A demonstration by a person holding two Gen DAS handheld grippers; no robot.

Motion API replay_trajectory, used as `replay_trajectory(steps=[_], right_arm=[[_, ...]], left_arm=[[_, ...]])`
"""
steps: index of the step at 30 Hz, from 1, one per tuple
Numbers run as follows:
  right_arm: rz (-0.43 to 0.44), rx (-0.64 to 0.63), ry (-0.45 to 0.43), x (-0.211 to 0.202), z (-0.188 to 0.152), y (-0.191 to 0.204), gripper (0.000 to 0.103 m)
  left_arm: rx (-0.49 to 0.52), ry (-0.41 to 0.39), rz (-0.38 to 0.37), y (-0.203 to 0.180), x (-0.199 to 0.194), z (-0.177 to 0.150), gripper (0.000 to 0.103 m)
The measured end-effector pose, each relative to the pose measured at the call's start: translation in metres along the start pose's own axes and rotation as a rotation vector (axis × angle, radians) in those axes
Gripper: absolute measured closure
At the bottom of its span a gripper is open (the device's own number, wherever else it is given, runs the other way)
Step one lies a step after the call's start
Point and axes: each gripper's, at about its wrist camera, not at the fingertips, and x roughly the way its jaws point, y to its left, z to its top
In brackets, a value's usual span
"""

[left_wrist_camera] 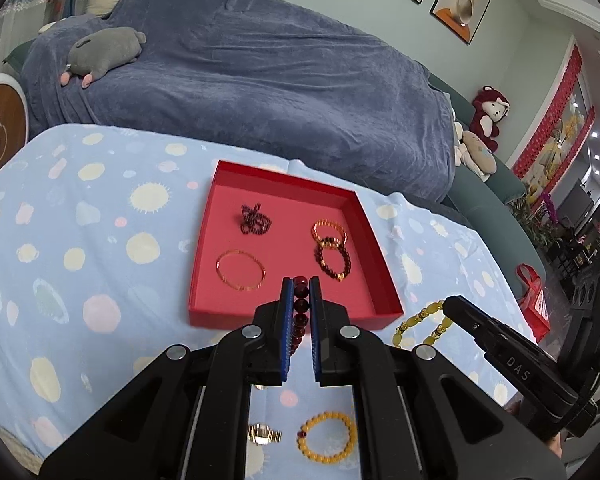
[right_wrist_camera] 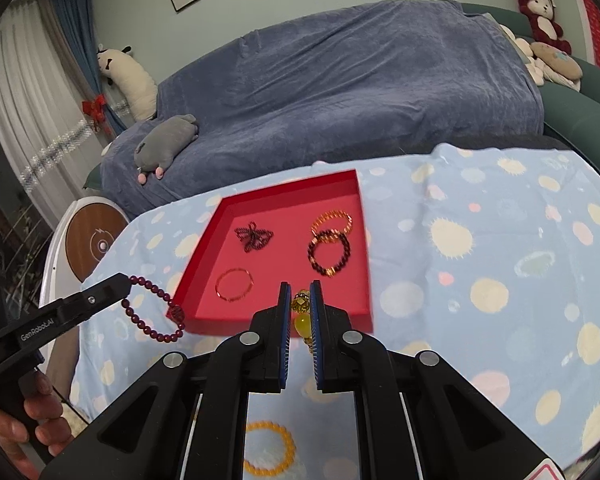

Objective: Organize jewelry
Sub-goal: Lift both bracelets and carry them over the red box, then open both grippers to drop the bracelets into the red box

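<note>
A red tray lies on the spotted blue cloth. Inside it are a dark bead tangle, a thin gold bangle, an amber bracelet and a dark red bracelet. My left gripper is shut on a dark red bead bracelet, which hangs above the cloth left of the tray. My right gripper is shut on a yellow-green bead bracelet near the tray's front right corner.
A gold watch and a yellow bead bracelet lie on the cloth below the grippers. Behind the table is a sofa under a blue blanket with plush toys. A round wooden stool stands at the left.
</note>
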Motion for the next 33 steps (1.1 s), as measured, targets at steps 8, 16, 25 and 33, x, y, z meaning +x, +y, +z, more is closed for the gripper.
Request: replay_trajectory(steps=[8, 16, 25, 33], right_arm=[[0.069, -0.004, 0.005, 0.039, 0.026, 0.022, 0.095], [0.049, 0.019, 0.124, 0.092, 0.005, 0.017, 0.095], [-0.068, -0.003, 0.128, 0.094, -0.011, -0.005, 0.085], [-0.089, -0.037, 0.076, 0.062, -0.02, -0.007, 0.067]], left_arm=[[-0.048, -0.01, -0.046, 0.003, 0.033, 0.035, 0.095], [-0.1, 0.123, -0.009, 0.023, 0.09, 0.013, 0.095], [-0.032, 0.141, 0.122, 0.039, 0.096, -0.015, 0.081], [-0.035, 0.085, 0.177, 0.046, 0.071, -0.026, 0.052]])
